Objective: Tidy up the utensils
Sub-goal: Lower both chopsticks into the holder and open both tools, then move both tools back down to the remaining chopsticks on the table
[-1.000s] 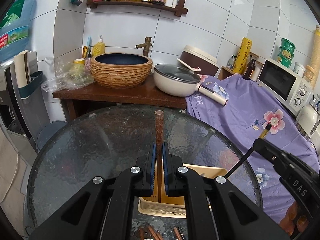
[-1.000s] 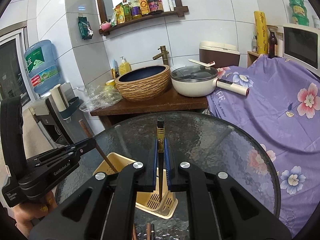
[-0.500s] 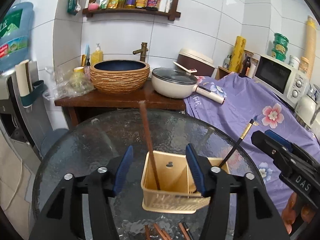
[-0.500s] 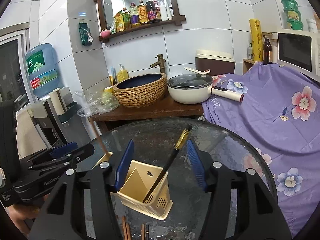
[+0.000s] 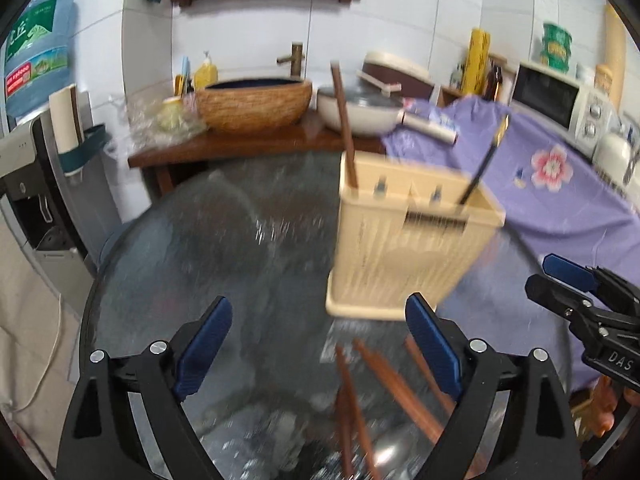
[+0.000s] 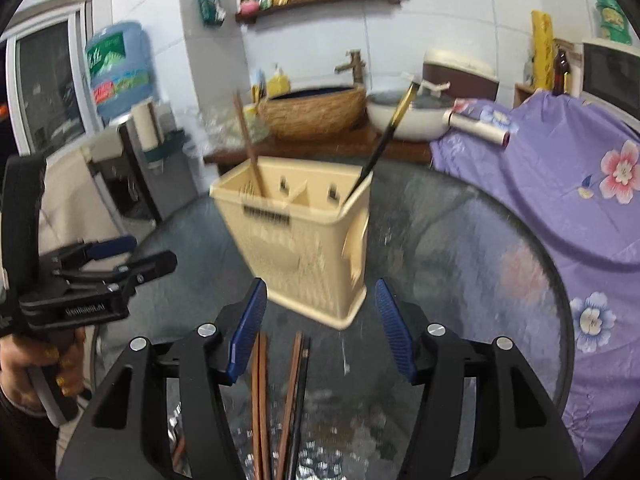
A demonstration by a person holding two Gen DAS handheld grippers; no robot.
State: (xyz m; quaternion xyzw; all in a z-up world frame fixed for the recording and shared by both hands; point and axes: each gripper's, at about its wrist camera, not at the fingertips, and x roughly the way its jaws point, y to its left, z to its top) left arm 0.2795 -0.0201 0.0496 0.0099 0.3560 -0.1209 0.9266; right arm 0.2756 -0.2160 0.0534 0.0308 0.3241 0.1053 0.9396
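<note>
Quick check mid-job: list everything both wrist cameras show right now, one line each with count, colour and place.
utensil holder: one, cream, standing on the glass table
brown chopstick: one, upright in the holder's left compartment
black chopstick: one, gold-tipped, leaning in the right compartment
loose chopsticks: several, mostly brown, at least one black, lying on the table in front of the holder
glass table: one, round, dark textured
basin: one, brown woven-look, on the wooden counter behind
pan: one, cream with lid, beside the basin
purple cloth: one, flowered, at right
water bottle: one, blue, at left
left claw: open, nothing between its pads
right claw: open, over the loose chopsticks
</note>
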